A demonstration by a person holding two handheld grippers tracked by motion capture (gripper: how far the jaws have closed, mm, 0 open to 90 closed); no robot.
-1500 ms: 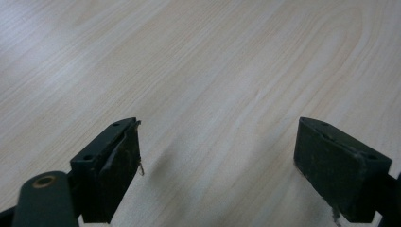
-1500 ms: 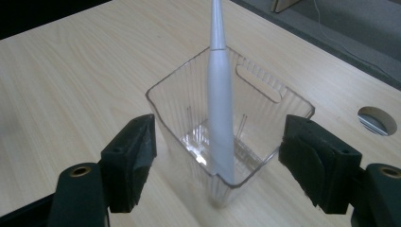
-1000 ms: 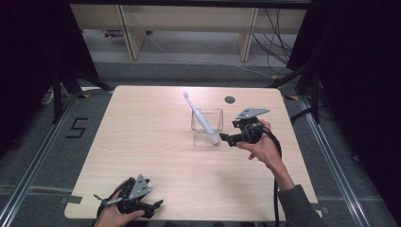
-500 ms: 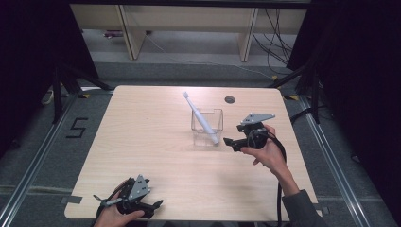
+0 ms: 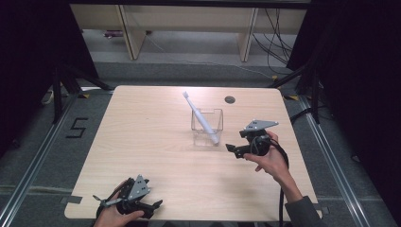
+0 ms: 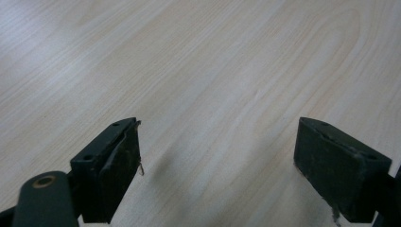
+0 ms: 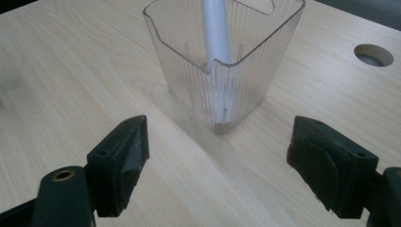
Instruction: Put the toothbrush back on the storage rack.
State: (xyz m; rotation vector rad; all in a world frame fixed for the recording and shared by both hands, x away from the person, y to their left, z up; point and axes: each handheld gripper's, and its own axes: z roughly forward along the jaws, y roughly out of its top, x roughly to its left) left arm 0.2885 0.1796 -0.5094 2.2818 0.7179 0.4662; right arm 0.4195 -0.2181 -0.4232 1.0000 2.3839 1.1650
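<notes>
The left tool [image 5: 126, 201] sits low at the near left corner of the tabletop [image 5: 151, 142], in the same spot as a second ago, its jaws spread wide over bare wood with nothing between them, as the left gripper view shows. The clear plastic cup [image 5: 207, 126] has kept its place a little right of the middle, and the white toothbrush [image 5: 201, 118] stands tilted in it as before, head up and leaning toward the far left, handle end resting at the cup's near right. The right tool [image 5: 235, 150] has drawn back from the cup toward the person and slightly lower; a second ago its tips were right at the toothbrush handle, now it sits just to the right of the cup and apart from it. Its jaws have just been opening and stand spread wide, empty, pointing at the cup in the right gripper view [image 7: 226, 61].

Open wood runs wide across the whole left half and along the near edge between the two tools. The cup stands well clear of every edge. A small round hole [image 5: 230, 99] lies in the tabletop near the far edge, behind the cup and to its right.

The surface is pale wood grain with rounded corners. Around it lies dark grey floor [image 5: 42, 156], and pale shelving [image 5: 189, 23] stands beyond the far side
</notes>
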